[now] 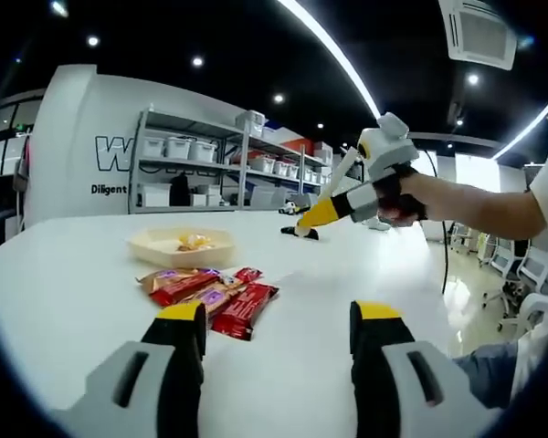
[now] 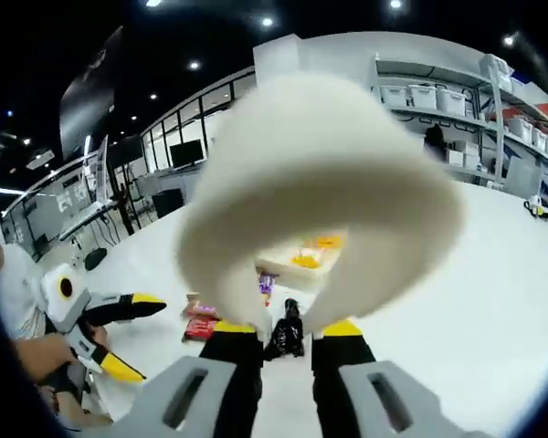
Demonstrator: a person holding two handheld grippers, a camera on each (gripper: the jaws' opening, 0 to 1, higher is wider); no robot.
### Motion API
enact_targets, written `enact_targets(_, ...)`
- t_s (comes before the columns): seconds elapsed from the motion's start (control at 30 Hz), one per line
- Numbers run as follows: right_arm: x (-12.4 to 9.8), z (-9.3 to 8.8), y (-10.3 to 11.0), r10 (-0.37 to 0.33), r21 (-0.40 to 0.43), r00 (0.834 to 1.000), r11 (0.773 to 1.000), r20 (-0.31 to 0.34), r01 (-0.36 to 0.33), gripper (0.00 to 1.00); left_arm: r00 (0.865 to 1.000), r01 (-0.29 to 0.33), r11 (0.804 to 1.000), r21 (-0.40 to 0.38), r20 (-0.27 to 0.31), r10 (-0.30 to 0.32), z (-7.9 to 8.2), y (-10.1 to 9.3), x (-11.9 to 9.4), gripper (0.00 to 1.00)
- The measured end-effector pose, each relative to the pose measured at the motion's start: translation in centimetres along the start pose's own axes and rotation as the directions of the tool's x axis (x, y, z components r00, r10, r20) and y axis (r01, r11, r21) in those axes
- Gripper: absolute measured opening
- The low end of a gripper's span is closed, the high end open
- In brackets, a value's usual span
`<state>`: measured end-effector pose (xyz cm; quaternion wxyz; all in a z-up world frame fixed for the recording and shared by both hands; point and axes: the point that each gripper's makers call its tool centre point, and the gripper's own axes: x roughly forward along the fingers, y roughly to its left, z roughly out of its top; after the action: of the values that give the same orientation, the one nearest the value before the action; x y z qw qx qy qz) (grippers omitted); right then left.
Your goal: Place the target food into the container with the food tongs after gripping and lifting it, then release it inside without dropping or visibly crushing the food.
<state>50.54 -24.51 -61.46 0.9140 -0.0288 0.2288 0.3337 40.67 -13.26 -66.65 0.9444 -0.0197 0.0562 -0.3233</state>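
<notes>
The right gripper [image 2: 288, 328] squeezes the tongs [image 2: 320, 182], aimed toward the container [image 1: 164, 252] far from the table's edges; if they grip food, I cannot tell

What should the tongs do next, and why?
Probably carry the right gripper with its tongs toward the red snack packets: the tongs' tips look empty, and the packets lie on the table near the tray.

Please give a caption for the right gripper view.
Right gripper holds cream tongs above the tray.
</notes>
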Motion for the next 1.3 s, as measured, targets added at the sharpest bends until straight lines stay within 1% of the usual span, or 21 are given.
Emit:
enact_targets(0.13, -0.2, 2.4, 0.1, 0.007, -0.017, 1.0, 1.0, 0.021, -0.007, 0.13, 1.0, -0.013, 1.0, 0.006, 0.0, 0.013, 0.0, 0.2, -0.1, 0.64)
enact_targets(0.2, 0.2, 3.5, 0.0, -0.001, -0.058, 1.0, 0.998, 0.022, 0.002, 0.13, 1.0, -0.023, 1.0, 0.018, 0.002, 0.023, 0.1, 0.3, -0.1, 0.65)
enact_targets(0.23, 0.4, 3.9, 0.0, -0.005, -0.071, 1.0, 0.997, 0.024, 0.006, 0.13, 0.999, -0.038, 0.999, 0.027, 0.003, 0.038, 0.1, 0.6, -0.2, 0.66)
enact_targets(0.33, 1.3, 5.4, -0.1, 0.0, -0.069, 1.0, 0.998, 0.019, 0.001, 0.13, 0.995, -0.098, 0.994, 0.056, 0.01, 0.097, 0.2, 1.5, -0.4, 0.69)
enact_targets(0.4, 2.0, 6.2, -0.2, -0.001, -0.072, 1.0, 0.997, 0.014, 0.002, 0.13, 0.989, -0.145, 0.987, 0.074, 0.02, 0.144, 0.4, 2.3, -0.7, 0.75)
enact_targets(0.43, 2.4, 6.8, -0.3, -0.003, -0.077, 1.0, 0.997, 0.014, 0.004, 0.13, 0.987, -0.164, 0.985, 0.059, 0.017, 0.163, 0.4, 2.6, -0.8, 0.8)
enact_targets(0.47, 2.8, 7.1, -0.5, -0.003, -0.078, 1.0, 0.997, 0.013, 0.004, 0.13, 0.986, -0.166, 0.986, 0.025, 0.006, 0.166, 0.2, 2.7, -0.7, 0.83)
enact_targets(0.53, 3.7, 7.7, -0.6, 0.0, -0.074, 1.0, 0.997, 0.002, 0.0, 0.13, 0.986, -0.167, 0.986, -0.012, -0.017, 0.167, -0.2, 3.0, -0.7, 0.83)
enact_targets(0.57, 4.3, 8.0, -0.8, -0.008, -0.079, 1.0, 0.997, -0.006, 0.007, 0.13, 0.986, -0.167, 0.986, 0.001, -0.005, 0.167, 0.0, 3.0, -0.7, 0.83)
enact_targets(0.63, 4.9, 8.1, -1.0, -0.012, -0.086, 1.0, 0.996, -0.014, 0.011, 0.13, 0.985, -0.172, 0.985, 0.008, 0.001, 0.172, 0.1, 3.0, -0.8, 0.85)
enact_targets(0.7, 5.6, 8.3, -1.1, -0.01, -0.08, 1.0, 0.997, -0.023, 0.008, 0.13, 0.983, -0.182, 0.983, 0.013, -0.001, 0.182, 0.1, 3.0, -0.8, 0.89)
enact_targets(0.77, 7.2, 8.3, -1.1, 0.003, -0.065, 0.999, 0.998, -0.043, -0.006, 0.13, 0.973, -0.228, 0.973, 0.036, -0.02, 0.228, -0.2, 3.7, -1.0, 0.93)
enact_targets(0.87, 8.5, 8.0, -1.2, -0.008, -0.095, 0.998, 0.995, -0.063, 0.002, 0.13, 0.969, -0.244, 0.969, 0.033, -0.021, 0.245, -0.2, 4.0, -1.1, 0.95)
enact_targets(0.93, 9.3, 7.9, -1.2, -0.011, -0.099, 0.997, 0.995, -0.073, 0.003, 0.14, 0.961, -0.274, 0.96, 0.049, -0.028, 0.276, -0.3, 4.5, -1.2, 0.99)
enact_targets(1.0, 10.3, 7.7, -1.0, -0.008, -0.108, 0.996, 0.994, -0.084, -0.001, 0.14, 0.956, -0.291, 0.955, 0.054, -0.028, 0.293, -0.3, 4.4, -1.5, 0.99)
enact_targets(1.03, 10.6, 7.7, -0.9, -0.008, -0.11, 0.996, 0.994, -0.087, -0.002, 0.14, 0.955, -0.293, 0.953, 0.071, -0.027, 0.296, -0.3, 4.5, -1.4, 0.99)
enact_targets(1.07, 11.1, 7.7, -0.8, -0.007, -0.123, 0.996, 0.992, -0.092, -0.005, 0.14, 0.957, -0.286, 0.957, 0.057, -0.023, 0.288, -0.2, 4.5, -1.4, 0.99)
enact_targets(1.13, 11.5, 7.6, -0.6, -0.006, -0.134, 0.995, 0.991, -0.098, -0.007, 0.14, 0.958, -0.287, 0.957, 0.045, -0.018, 0.288, -0.2, 4.7, -1.5, 0.99)
enact_targets(1.17, 12.1, 7.5, -0.3, -0.002, -0.141, 0.995, 0.99, -0.101, -0.012, 0.14, 0.962, -0.272, 0.962, 0.018, -0.007, 0.272, 0.0, 4.4, -1.3, 0.99)
enact_targets(1.23, 12.7, 7.5, -0.3, 0.0, -0.141, 0.994, 0.99, -0.108, -0.015, 0.14, 0.96, -0.281, 0.96, 0.022, -0.011, 0.281, -0.1, 4.9, -1.3, 0.99)
enact_targets(1.3, 13.5, 7.2, -0.1, 0.0, -0.149, 0.993, 0.989, -0.119, -0.018, 0.14, 0.962, -0.273, 0.962, 0.022, -0.012, 0.273, -0.1, 4.8, -1.3, 0.98)
